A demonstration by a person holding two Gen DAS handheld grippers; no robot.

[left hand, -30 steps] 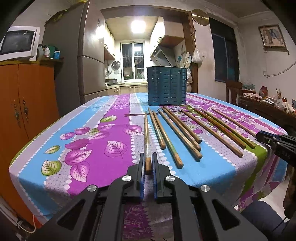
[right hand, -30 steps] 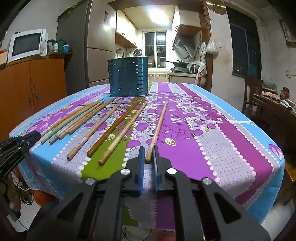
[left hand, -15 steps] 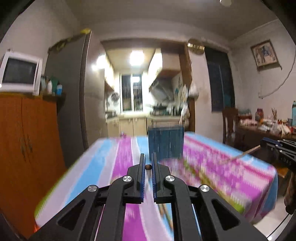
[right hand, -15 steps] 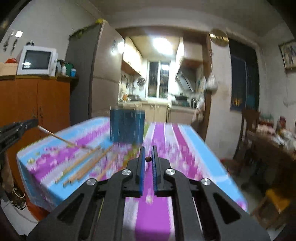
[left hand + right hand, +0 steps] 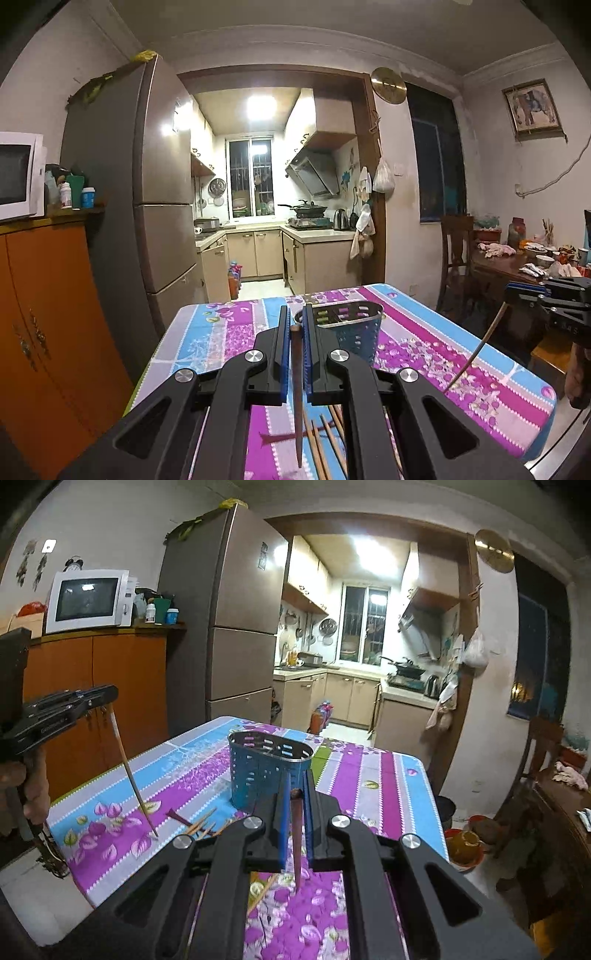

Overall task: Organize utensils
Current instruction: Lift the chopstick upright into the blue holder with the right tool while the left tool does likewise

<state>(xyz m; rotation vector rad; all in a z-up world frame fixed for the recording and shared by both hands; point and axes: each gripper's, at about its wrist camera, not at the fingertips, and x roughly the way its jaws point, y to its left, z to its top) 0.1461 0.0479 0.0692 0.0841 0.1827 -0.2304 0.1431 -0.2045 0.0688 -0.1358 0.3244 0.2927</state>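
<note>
My left gripper [image 5: 295, 325] is shut on a wooden chopstick [image 5: 297, 398] that hangs tip down above the table. My right gripper [image 5: 294, 790] is shut on another chopstick [image 5: 297, 845], also hanging tip down. A blue perforated utensil holder [image 5: 354, 334] stands upright on the floral tablecloth just beyond both grippers; it also shows in the right wrist view [image 5: 264, 771]. Several more chopsticks [image 5: 325, 446] lie on the cloth below the left gripper. Each gripper shows in the other's view, the right gripper [image 5: 524, 295] and the left gripper [image 5: 96, 698], each with its chopstick.
The table [image 5: 406, 775] has a purple and blue cloth. An orange cabinet [image 5: 48, 314] with a microwave and a grey fridge [image 5: 155, 206] stand to the left. A wooden chair [image 5: 458, 254] and a cluttered side table [image 5: 517, 258] are to the right.
Both grippers closed on chopsticks lying on the table, lifted them up and tipped them vertical. Both now hover high near the blue holder.
</note>
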